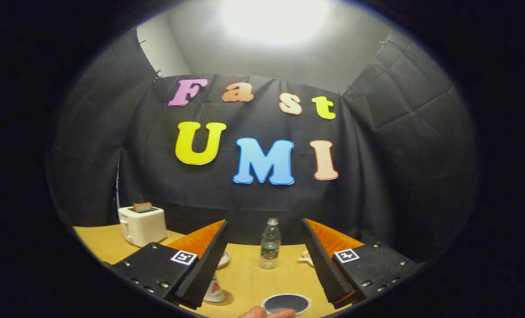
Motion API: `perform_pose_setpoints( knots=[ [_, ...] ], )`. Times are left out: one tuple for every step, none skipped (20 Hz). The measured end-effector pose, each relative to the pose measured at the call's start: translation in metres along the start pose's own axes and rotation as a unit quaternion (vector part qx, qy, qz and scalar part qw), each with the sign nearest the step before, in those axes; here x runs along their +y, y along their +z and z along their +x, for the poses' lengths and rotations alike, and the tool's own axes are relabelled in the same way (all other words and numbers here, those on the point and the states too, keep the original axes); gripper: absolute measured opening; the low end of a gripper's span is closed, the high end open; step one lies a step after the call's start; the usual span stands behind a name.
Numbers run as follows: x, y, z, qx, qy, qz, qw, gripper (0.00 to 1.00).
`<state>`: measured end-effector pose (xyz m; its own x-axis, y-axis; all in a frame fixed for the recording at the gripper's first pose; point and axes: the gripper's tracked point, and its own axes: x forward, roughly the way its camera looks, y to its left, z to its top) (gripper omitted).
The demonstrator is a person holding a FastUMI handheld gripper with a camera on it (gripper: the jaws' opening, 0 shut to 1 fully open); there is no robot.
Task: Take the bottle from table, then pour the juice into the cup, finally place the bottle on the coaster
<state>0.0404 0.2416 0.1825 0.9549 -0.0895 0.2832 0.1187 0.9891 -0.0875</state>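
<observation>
A clear plastic bottle (270,244) stands upright on the wooden counter (249,278), beyond the fingers of the hand-held gripper (264,260) and centred in the wide gap between them, touched by neither; its cap is on and a band of label wraps its middle. A dark round coaster (286,303) with a pale rim lies flat nearer the fingers. A cup (214,291), partly hidden by the left finger, stands on a small round mat beside the coaster.
</observation>
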Motion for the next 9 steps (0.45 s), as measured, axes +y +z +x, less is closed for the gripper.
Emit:
perform_pose_setpoints(
  knots=[
    [-0.023, -0.003, 0.002, -0.004, -0.017, -0.014, 1.000, 0.97],
    [-0.045, -0.006, 0.004, -0.006, -0.032, -0.024, 0.999, 0.97],
    [-0.072, -0.015, 0.004, -0.005, -0.053, -0.033, 0.998, 0.97],
    [-0.095, -0.023, 0.004, -0.001, -0.070, -0.038, 0.997, 0.97],
    [-0.121, -0.035, 0.006, 0.005, -0.088, -0.039, 0.995, 0.97],
    [-0.140, -0.046, 0.006, 0.009, -0.096, -0.037, 0.995, 0.97],
    [-0.156, -0.059, 0.006, 0.013, -0.094, -0.034, 0.995, 0.97],
    [-0.167, -0.072, 0.004, 0.017, -0.089, -0.032, 0.995, 0.97],
    [-0.179, -0.086, 0.001, 0.023, -0.080, -0.028, 0.996, 0.97]
  ],
)
